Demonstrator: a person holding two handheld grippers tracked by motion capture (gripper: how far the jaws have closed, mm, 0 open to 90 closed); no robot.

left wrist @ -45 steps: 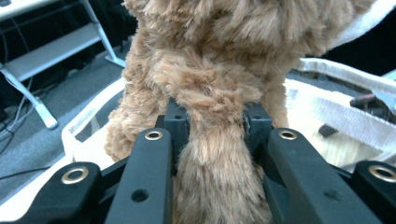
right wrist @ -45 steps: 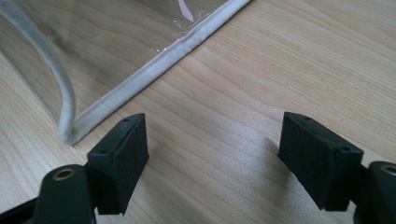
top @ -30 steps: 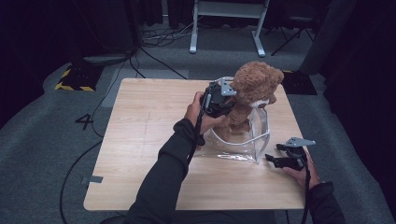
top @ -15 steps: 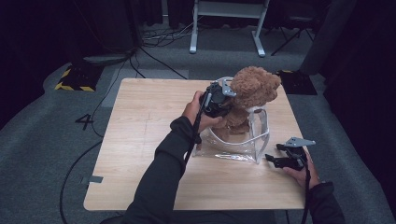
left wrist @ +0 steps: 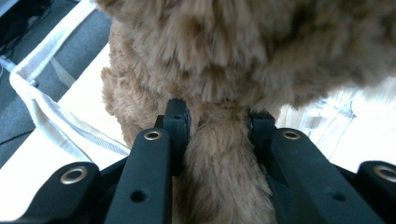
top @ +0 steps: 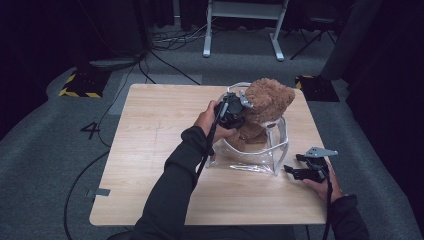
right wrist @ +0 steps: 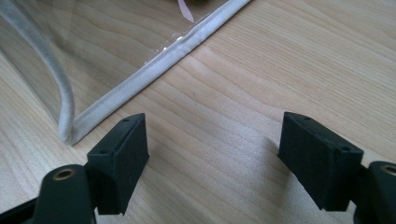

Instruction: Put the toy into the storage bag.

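The brown teddy bear [top: 266, 107] sits half inside a clear plastic bag [top: 260, 155] with white trim, which stands near the far right corner of the wooden table [top: 155, 150]. The left gripper [top: 234, 111] pinches the bear low down, at a narrow part of its plush below the head; in the left gripper view both black pads [left wrist: 177, 122] press into the fur on either side, so the toy is carried by a firm, slim part rather than its bulky head, which likely makes it easier to steer through the bag's mouth. The bear's head stands above the bag's rim. The right gripper [top: 300, 167] rests by the table's right edge, just beside the bag's near corner, its jaws spread and holding nothing; the right gripper view shows the white seam [right wrist: 154, 70] just ahead, probably ready to steady the bag.
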